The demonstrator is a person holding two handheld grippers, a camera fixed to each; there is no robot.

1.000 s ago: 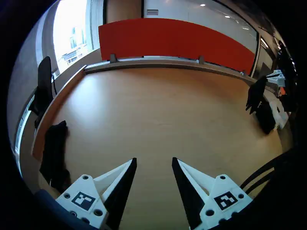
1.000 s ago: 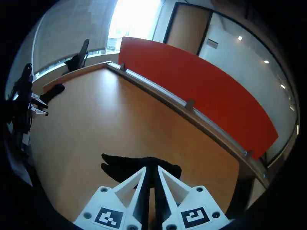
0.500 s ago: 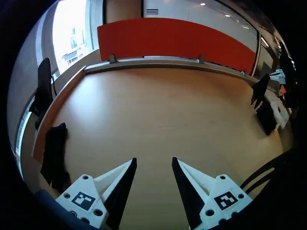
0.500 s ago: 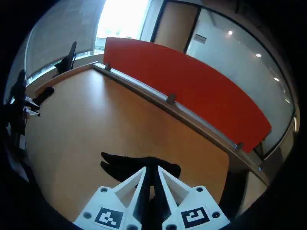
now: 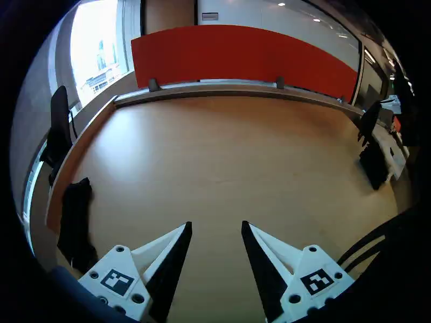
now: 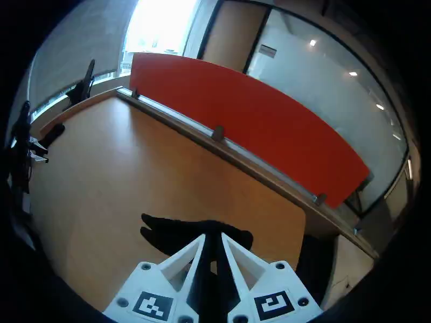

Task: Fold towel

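In the right gripper view my right gripper (image 6: 214, 237) is shut on a black towel (image 6: 167, 234), which spreads out to both sides of the fingertips above the wooden table (image 6: 124, 172). In the left gripper view my left gripper (image 5: 215, 223) stands open over bare table (image 5: 226, 156), with nothing between its fingers. At the far right of that view a dark cloth (image 5: 369, 121) hangs above the table edge, where the other gripper is. How much of the towel hangs below the right fingers is hidden.
An orange divider panel (image 5: 242, 54) runs along the table's far edge. A second black cloth (image 5: 75, 215) lies at the table's left edge, next to a dark office chair (image 5: 56, 132). A dark bundle (image 5: 374, 164) sits at the right edge.
My right gripper has swung to the right with the towel held in it. In the left gripper view the hanging cloth at far right has drifted farther right. The left gripper stays open.
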